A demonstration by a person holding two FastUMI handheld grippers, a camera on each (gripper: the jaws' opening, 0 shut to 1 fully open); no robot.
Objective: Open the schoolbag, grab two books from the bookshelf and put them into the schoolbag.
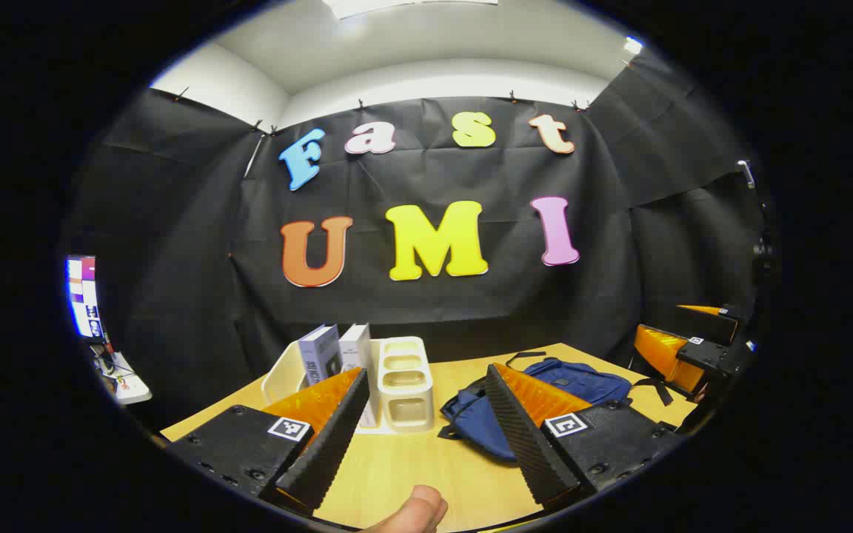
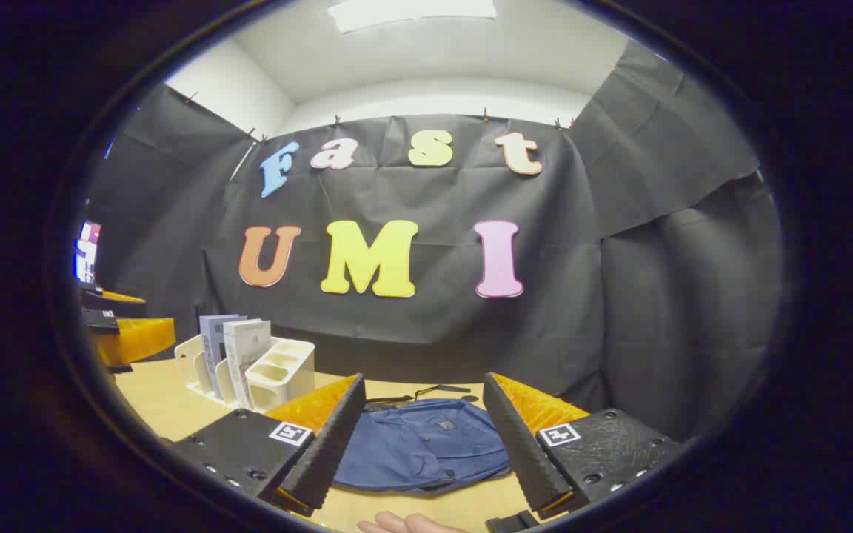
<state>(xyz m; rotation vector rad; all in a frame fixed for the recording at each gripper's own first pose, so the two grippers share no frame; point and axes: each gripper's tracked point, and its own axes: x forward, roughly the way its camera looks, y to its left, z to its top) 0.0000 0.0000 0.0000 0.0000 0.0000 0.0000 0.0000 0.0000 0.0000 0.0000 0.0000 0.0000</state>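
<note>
Soft blue fabric schoolbag lies flat on the wooden table, dead ahead of the right gripper, jaws spread and empty. Left gripper gapes too, schoolbag ahead-right, white plastic bookshelf with two upright books ahead-left.

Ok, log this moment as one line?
stage: start | left hand-held gripper: open, empty | right hand-held gripper: open, empty | schoolbag: flat on table | two books: in bookshelf
</note>
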